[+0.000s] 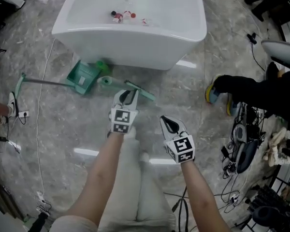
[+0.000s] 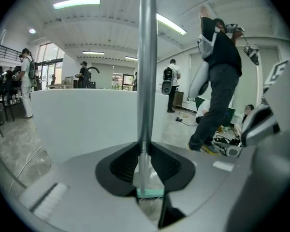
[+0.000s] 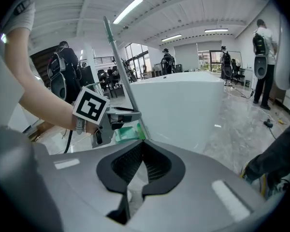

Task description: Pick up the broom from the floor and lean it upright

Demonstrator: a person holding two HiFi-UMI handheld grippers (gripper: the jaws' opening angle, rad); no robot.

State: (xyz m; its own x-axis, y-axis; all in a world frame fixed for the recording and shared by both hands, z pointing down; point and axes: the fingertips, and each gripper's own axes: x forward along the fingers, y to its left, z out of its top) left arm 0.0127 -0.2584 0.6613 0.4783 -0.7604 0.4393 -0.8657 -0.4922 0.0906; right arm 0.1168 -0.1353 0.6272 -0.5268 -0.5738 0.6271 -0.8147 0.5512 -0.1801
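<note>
The broom's grey handle [image 2: 146, 71] runs straight up between the jaws of my left gripper [image 2: 144, 153], which is shut on it. Its green head [image 2: 150, 193] shows below the jaws. In the head view the left gripper [image 1: 129, 96] is raised in front of the bathtub, with the green broom head [image 1: 141, 93] under it on the floor. In the right gripper view the handle [image 3: 117, 52] rises tilted from the left gripper [image 3: 117, 116]. My right gripper [image 1: 168, 123] hangs to the right, apart from the broom, shut on nothing [image 3: 143, 153].
A white bathtub [image 1: 135, 42] stands just behind, with small bottles [image 1: 123, 16] in it. A green dustpan [image 1: 82, 77] with a long handle [image 1: 43, 82] lies to the left. Another person's legs and shoes [image 1: 217, 93], cables and gear [image 1: 241, 153] lie to the right.
</note>
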